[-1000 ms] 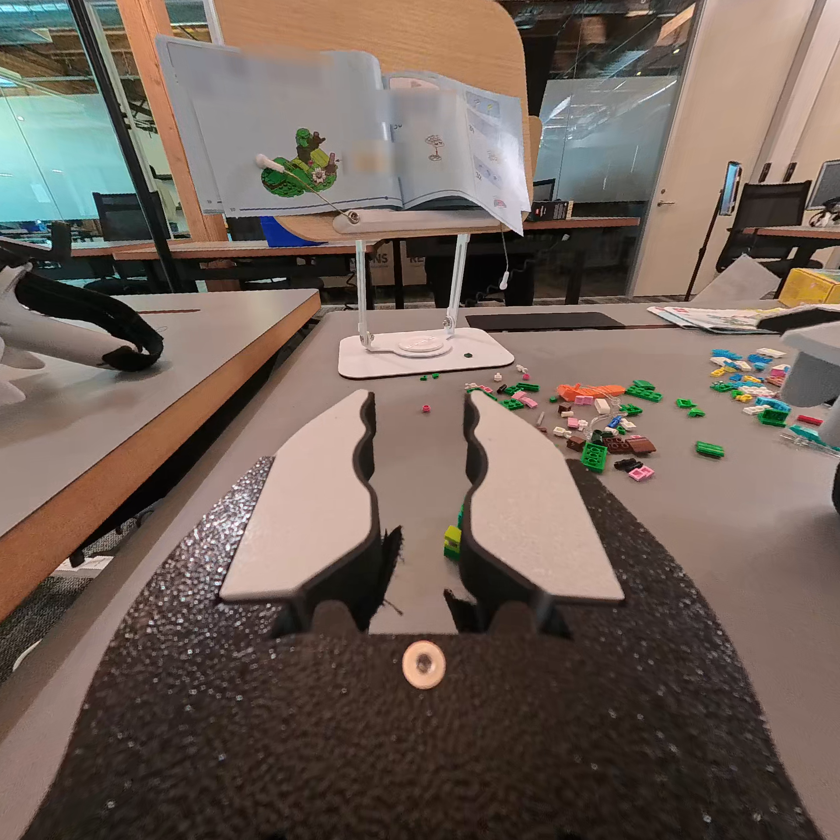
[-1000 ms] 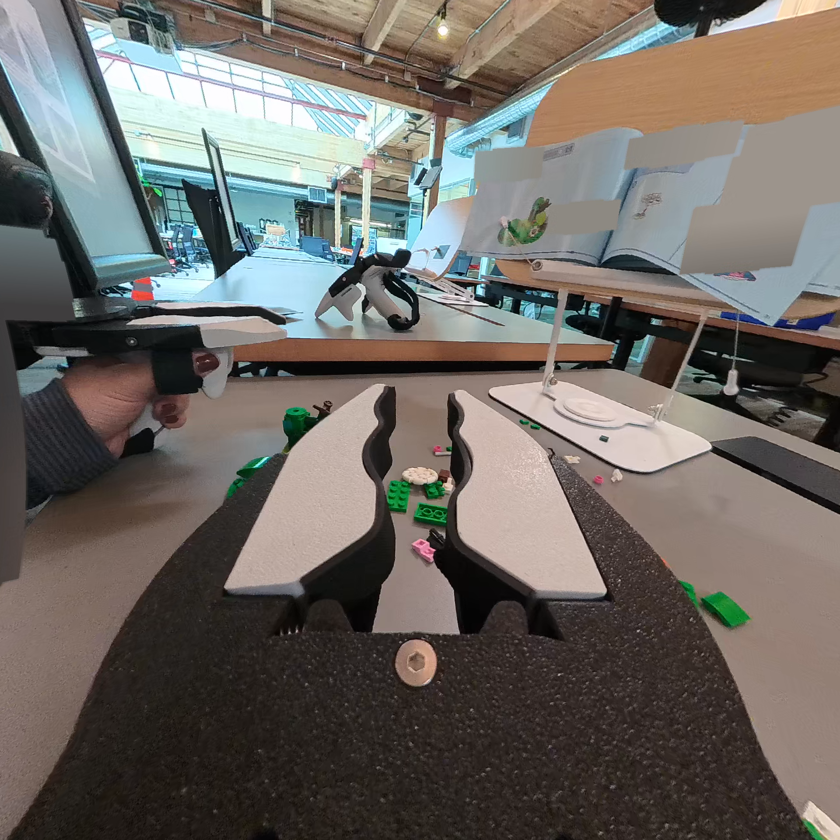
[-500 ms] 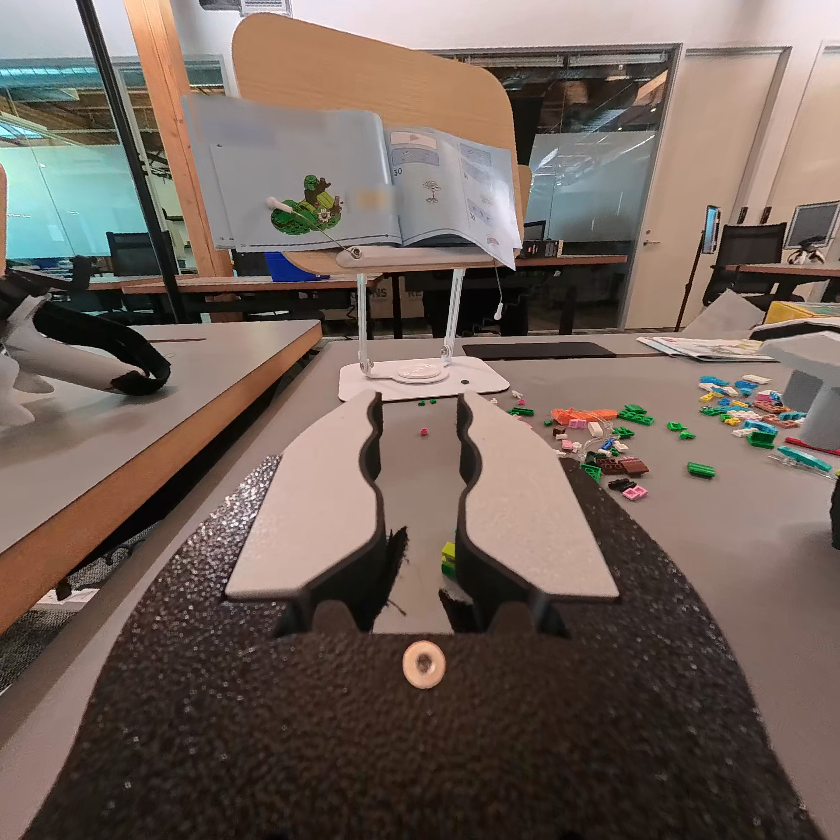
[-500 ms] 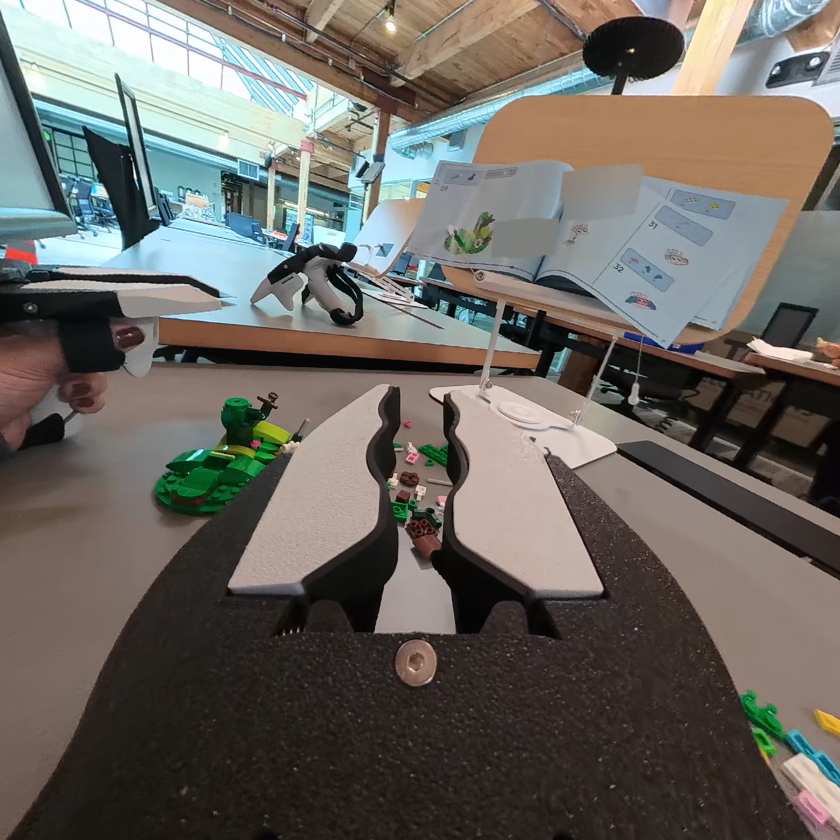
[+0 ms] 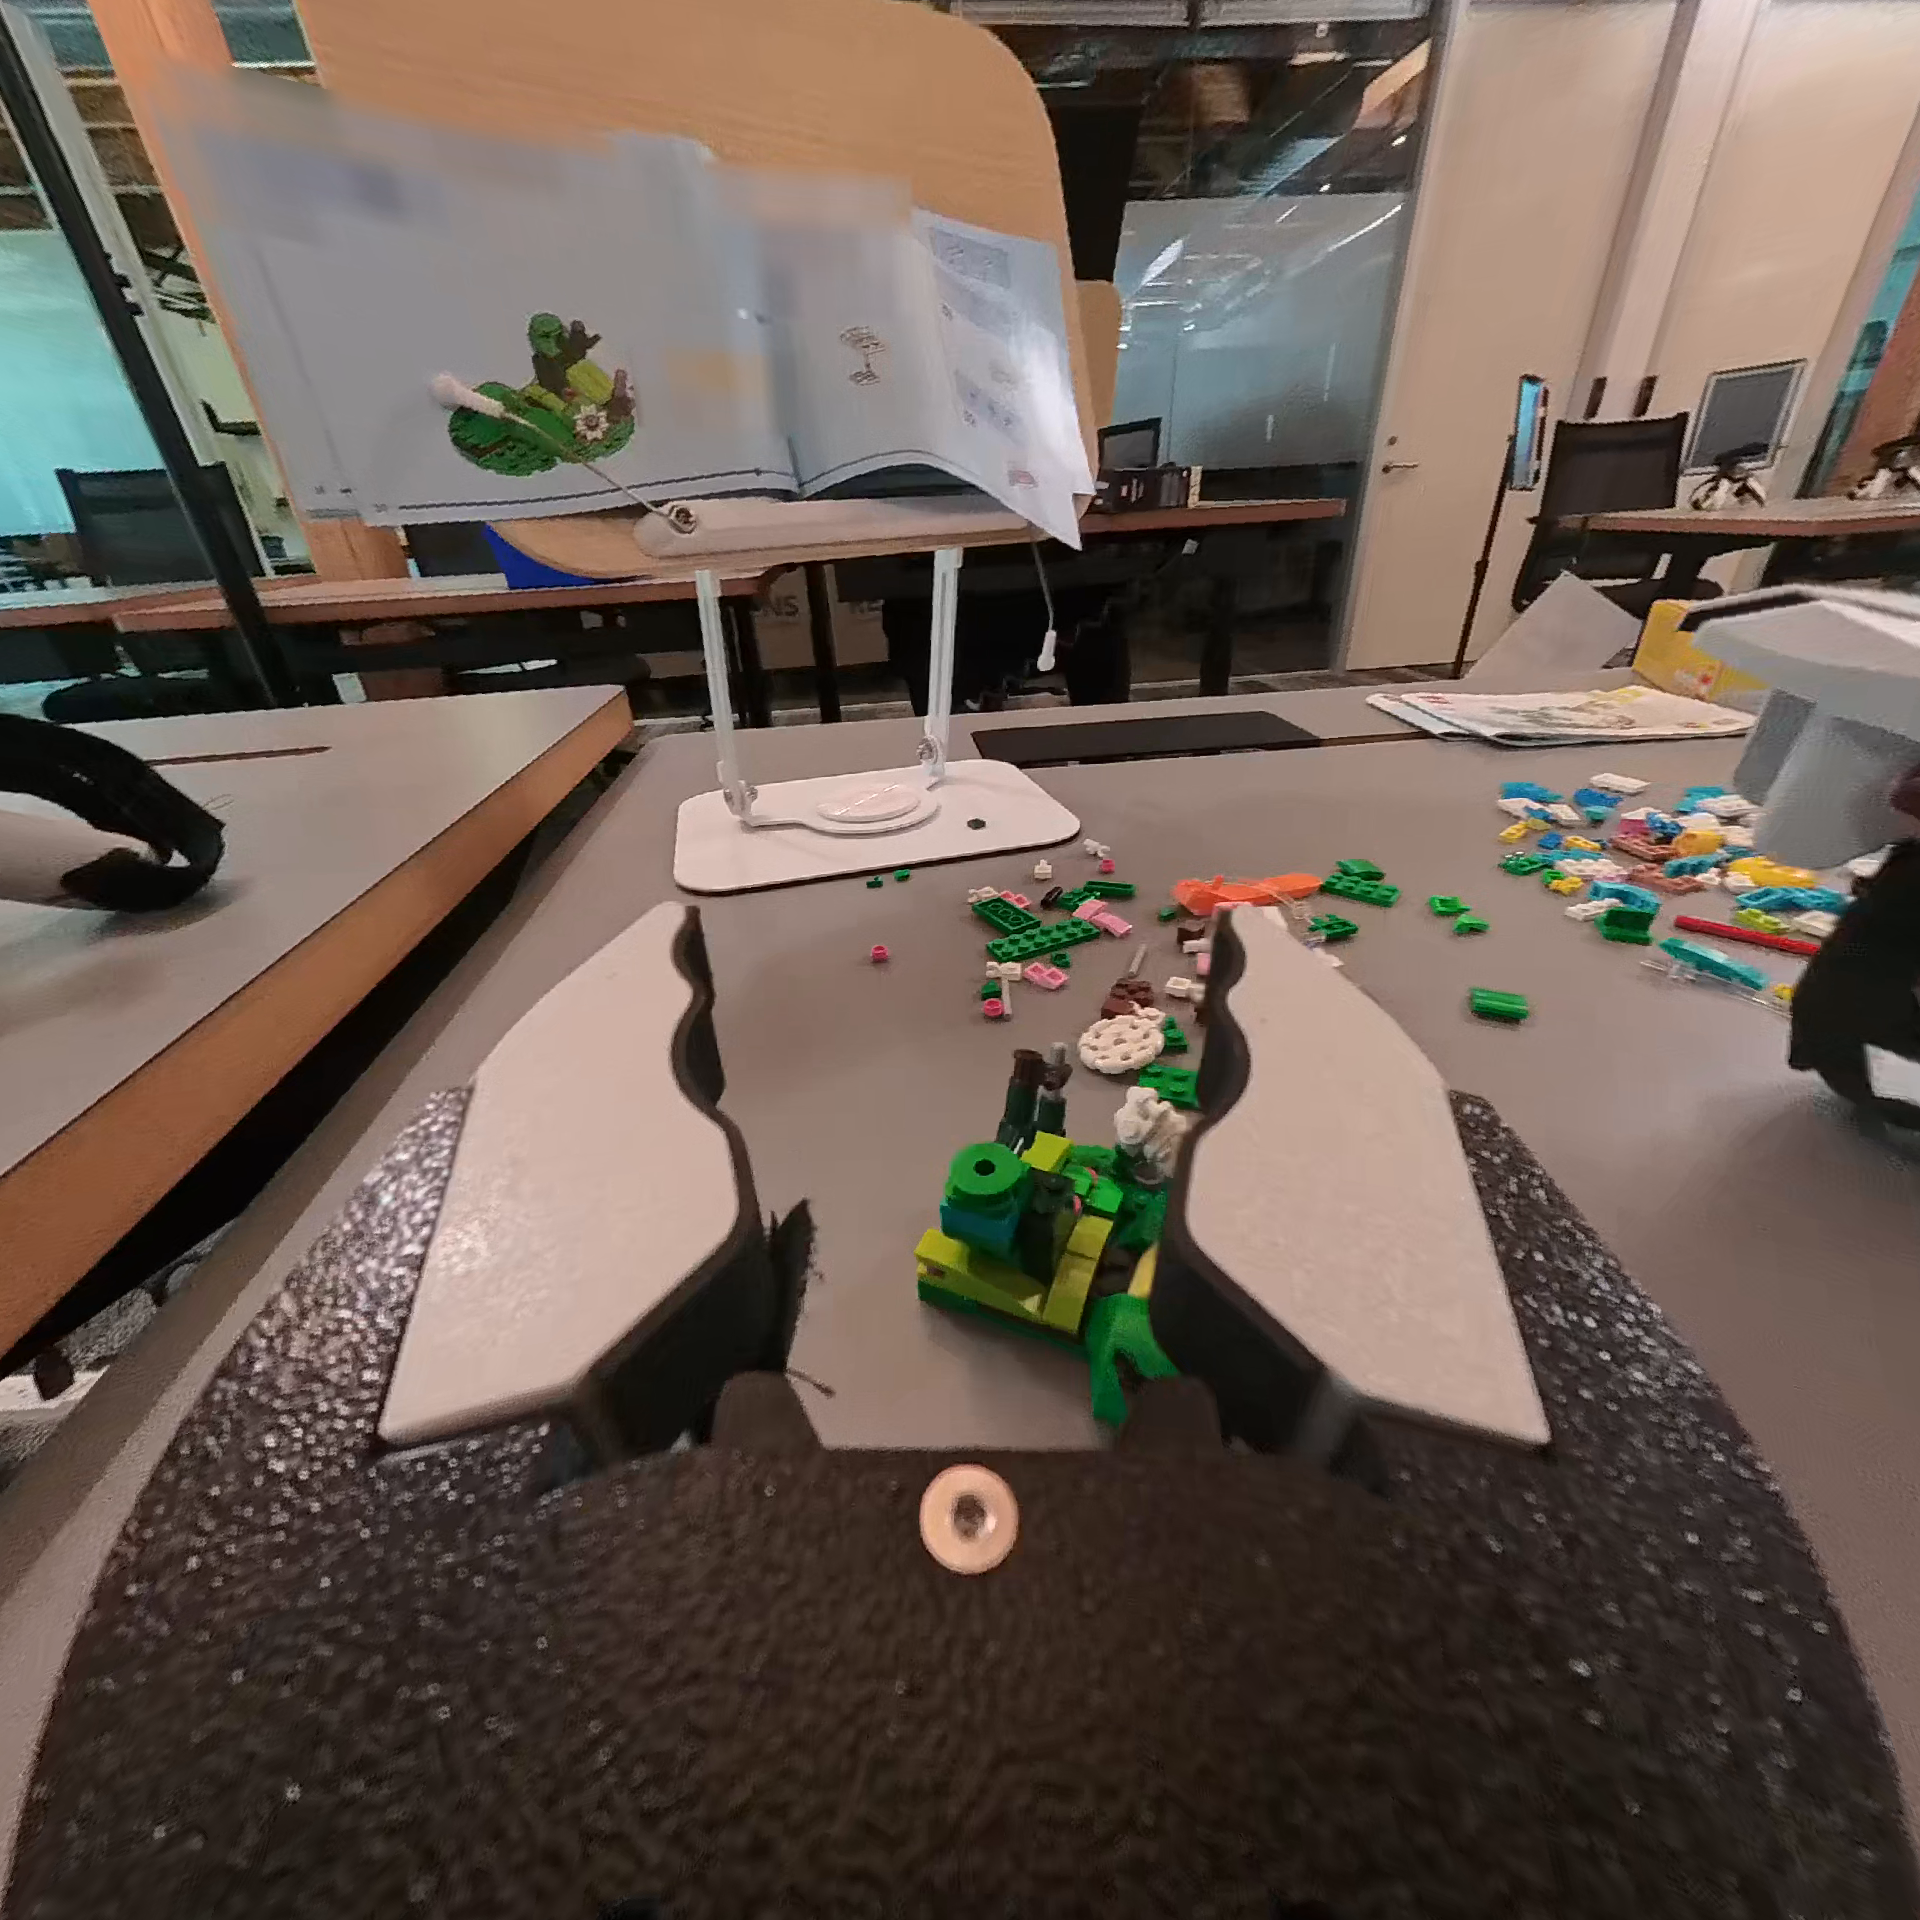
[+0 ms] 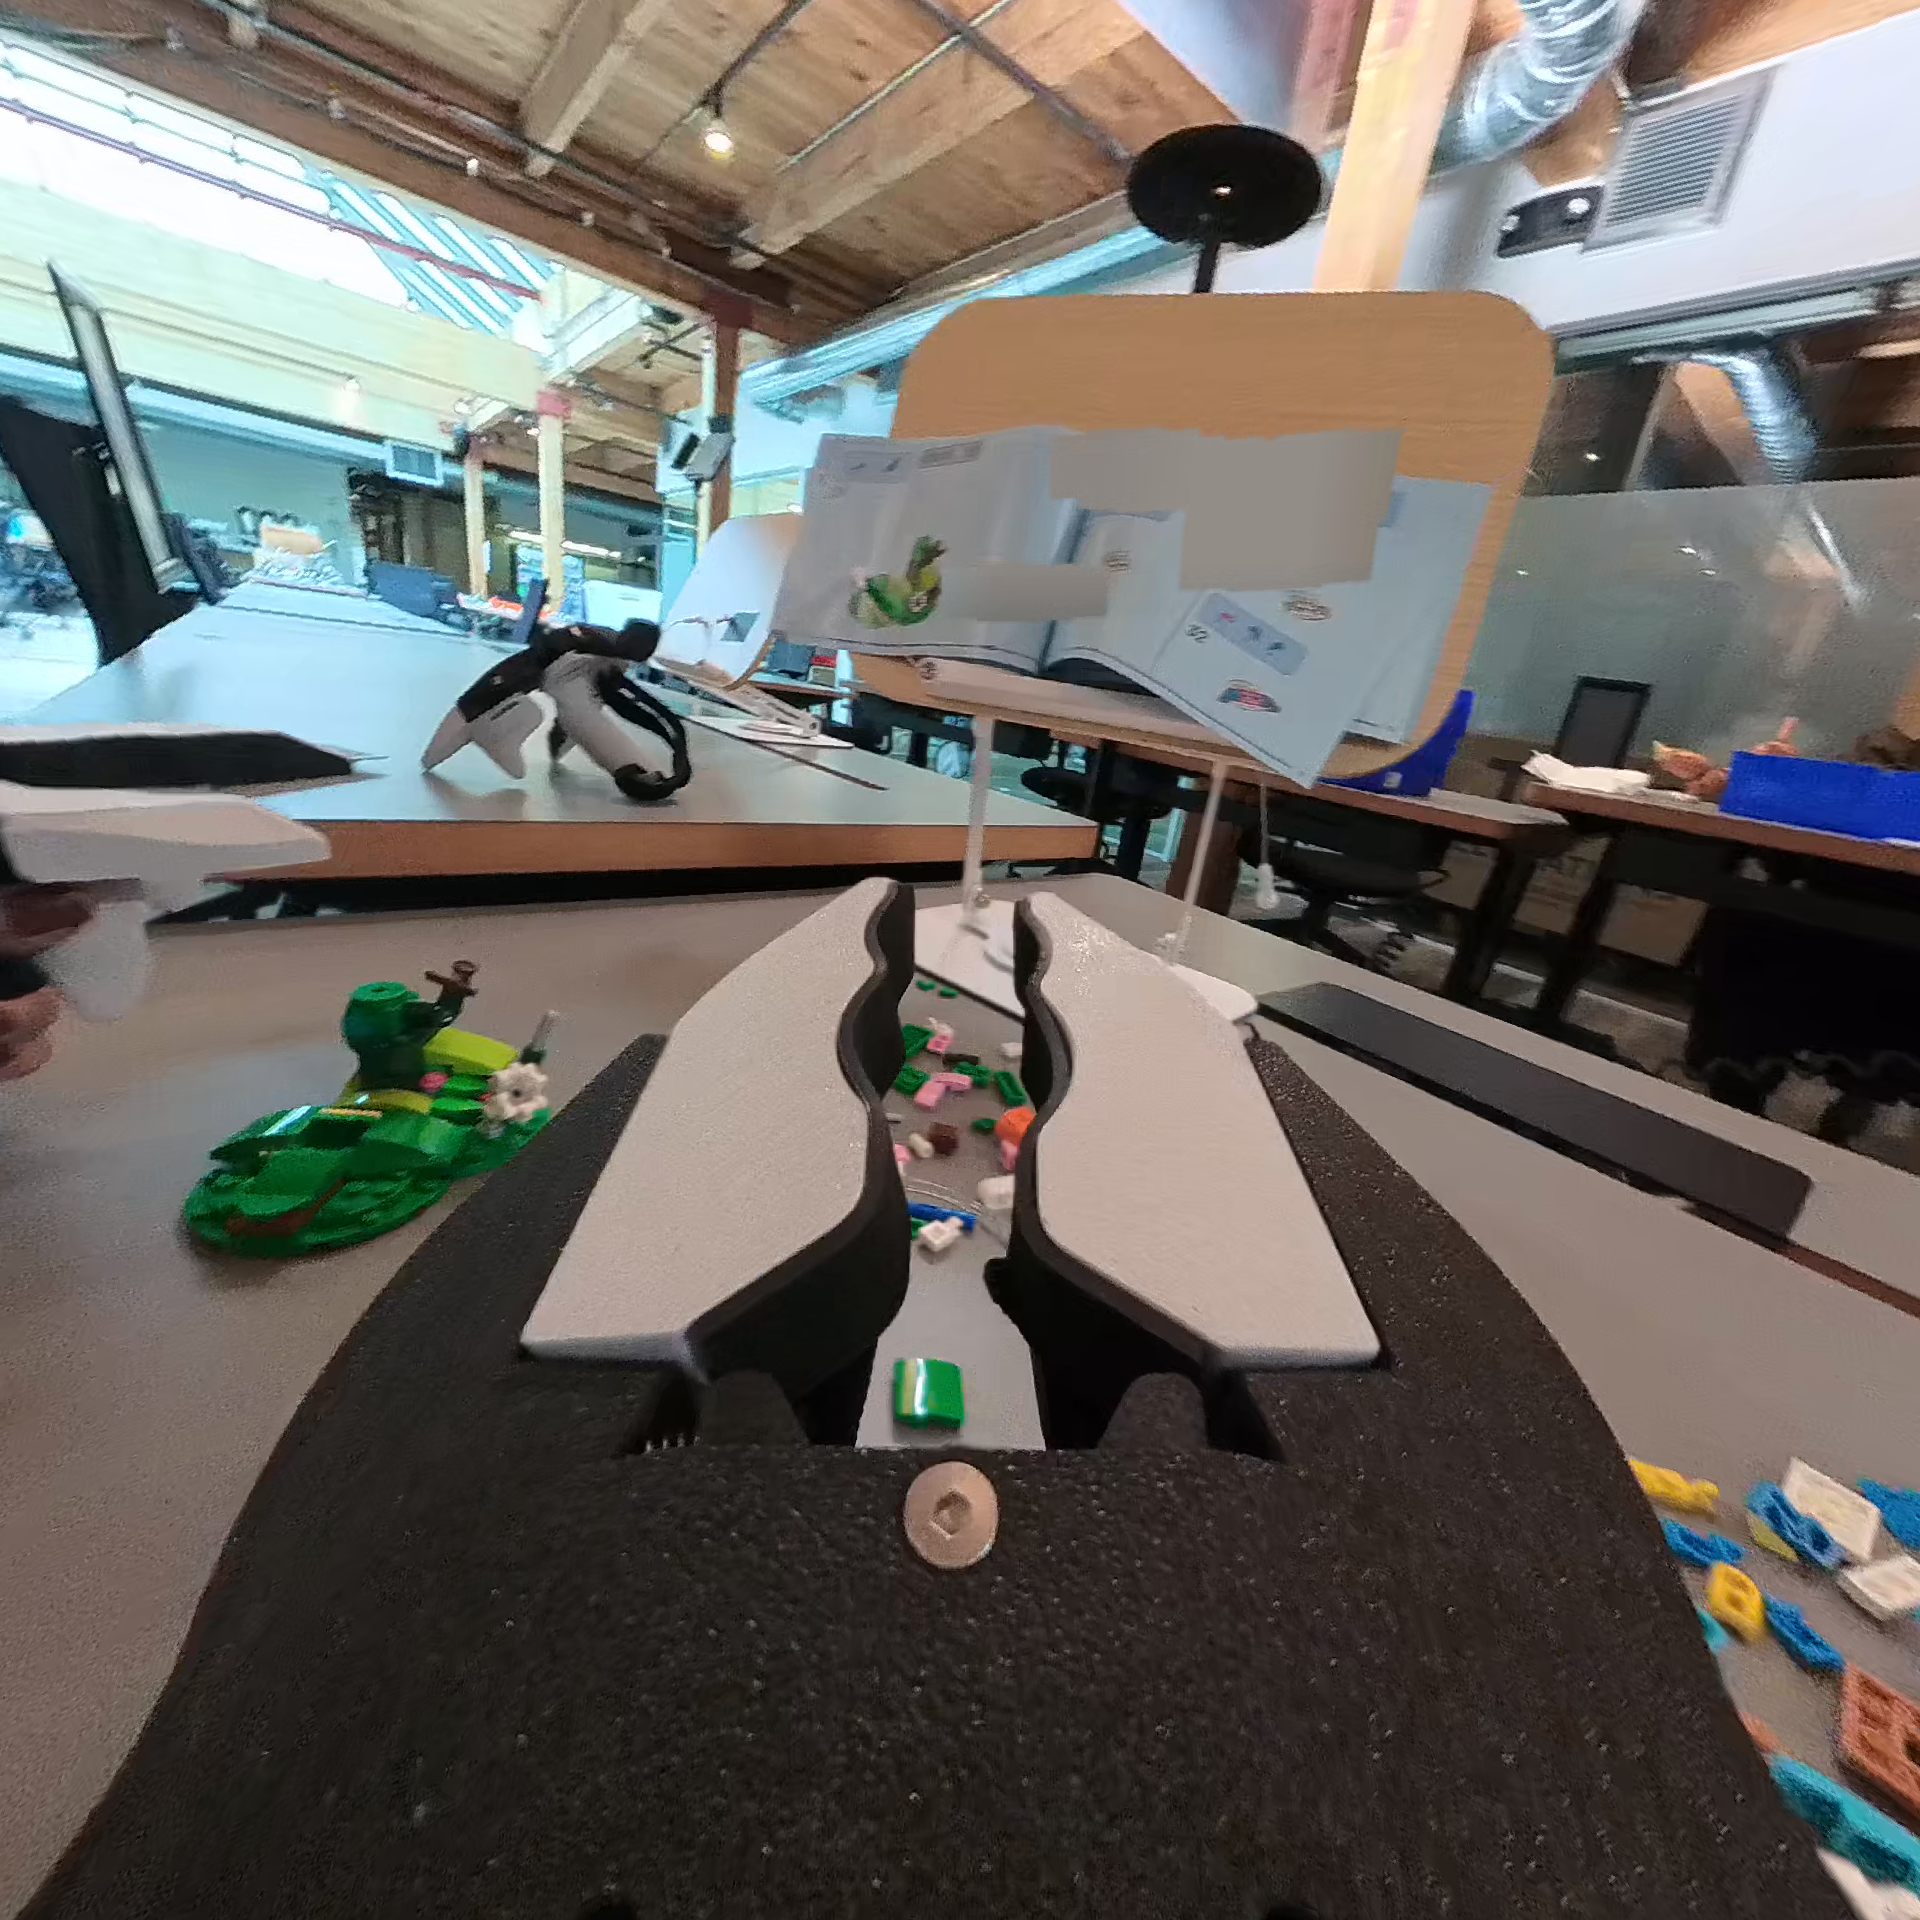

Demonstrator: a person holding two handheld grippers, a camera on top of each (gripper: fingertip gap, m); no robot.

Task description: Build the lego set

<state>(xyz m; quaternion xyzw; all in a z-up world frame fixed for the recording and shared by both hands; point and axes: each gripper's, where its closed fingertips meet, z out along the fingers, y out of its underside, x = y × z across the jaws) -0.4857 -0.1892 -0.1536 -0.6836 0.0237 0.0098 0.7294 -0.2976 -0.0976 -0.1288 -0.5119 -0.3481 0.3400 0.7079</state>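
Green model (image 5: 1039, 1236) half-hidden behind L gripper (image 5: 956, 935) finger (image 5: 1330, 1174).

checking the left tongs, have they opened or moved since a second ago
Yes. The left tongs have opened wide and dropped toward the green lego model, now between the fingers; the book stand sits farther off.

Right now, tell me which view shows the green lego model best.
The right wrist view: the green lego model sits whole and unobstructed on the table. The left wrist view catches it close, between the open left tongs, partly hidden by one finger.
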